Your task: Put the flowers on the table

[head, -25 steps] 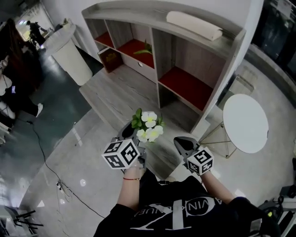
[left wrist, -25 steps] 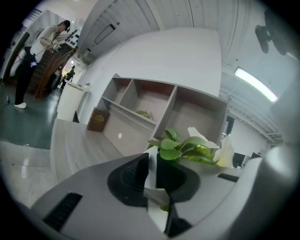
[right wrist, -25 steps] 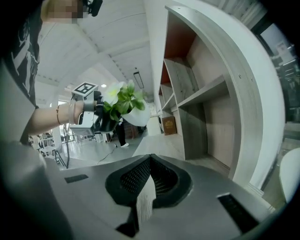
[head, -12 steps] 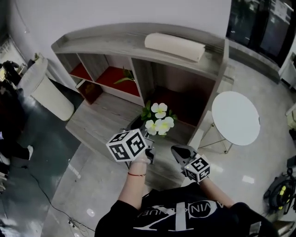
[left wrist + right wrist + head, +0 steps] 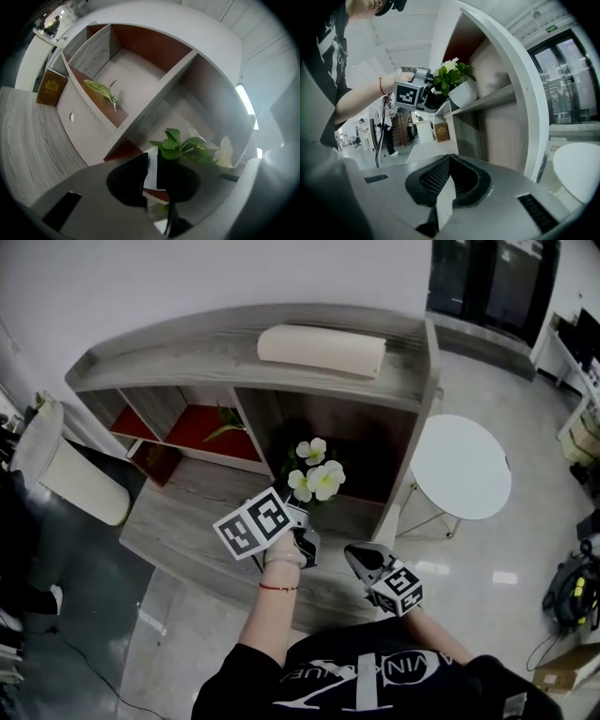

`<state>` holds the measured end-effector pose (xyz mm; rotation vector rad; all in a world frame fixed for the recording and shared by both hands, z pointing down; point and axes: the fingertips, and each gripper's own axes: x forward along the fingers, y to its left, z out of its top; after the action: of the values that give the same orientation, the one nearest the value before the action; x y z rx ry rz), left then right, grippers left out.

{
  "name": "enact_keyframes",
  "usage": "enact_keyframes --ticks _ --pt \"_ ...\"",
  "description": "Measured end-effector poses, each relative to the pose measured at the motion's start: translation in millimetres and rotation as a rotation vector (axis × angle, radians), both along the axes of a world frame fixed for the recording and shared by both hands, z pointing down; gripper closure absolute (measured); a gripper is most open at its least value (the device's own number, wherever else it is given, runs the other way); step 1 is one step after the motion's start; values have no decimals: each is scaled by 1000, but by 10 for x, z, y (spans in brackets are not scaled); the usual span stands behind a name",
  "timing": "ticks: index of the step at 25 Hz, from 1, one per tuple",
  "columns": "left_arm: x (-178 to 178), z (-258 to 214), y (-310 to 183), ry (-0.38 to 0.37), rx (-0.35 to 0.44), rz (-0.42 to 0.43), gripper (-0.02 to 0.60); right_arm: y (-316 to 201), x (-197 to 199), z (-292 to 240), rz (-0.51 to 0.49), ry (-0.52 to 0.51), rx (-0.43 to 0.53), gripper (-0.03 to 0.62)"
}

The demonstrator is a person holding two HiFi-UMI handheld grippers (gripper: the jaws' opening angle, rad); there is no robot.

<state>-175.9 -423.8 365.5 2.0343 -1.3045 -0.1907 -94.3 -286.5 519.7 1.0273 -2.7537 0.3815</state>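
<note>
White petals with pale yellow centres and green leaves make up the flowers (image 5: pixel 315 474), which are planted in a white pot (image 5: pixel 463 93). My left tongs (image 5: pixel 151 161) clamp the pot's rim; the jaws stand narrow and are easing apart, with the rim between them. The pot is raised at the front edge of the grey wooden shelf (image 5: pixel 234 371), before its right compartment. I cannot tell whether it touches the board. My right tongs (image 5: pixel 449 161) have their jaws together on nothing and sit low, beside the left. The round white table (image 5: pixel 461 468) stands right of the shelf, apart from the flowers.
</note>
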Motion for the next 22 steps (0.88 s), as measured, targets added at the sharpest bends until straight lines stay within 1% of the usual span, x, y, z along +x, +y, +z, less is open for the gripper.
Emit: enact_keyframes --ticks 6,13,19,22 --pt "94 -10 -209 68 -62 -4 517 -79 98 22 48 10 -2 585" --pt "179 10 -317 149 -118 -18 504 -146 183 43 72 9 -10 585" --pt "227 2 -314 290 -155 -23 429 -170 141 54 48 7 -12 585" --pt "224 -15 -292 330 -157 -21 408 -182 134 57 40 9 -9 585"
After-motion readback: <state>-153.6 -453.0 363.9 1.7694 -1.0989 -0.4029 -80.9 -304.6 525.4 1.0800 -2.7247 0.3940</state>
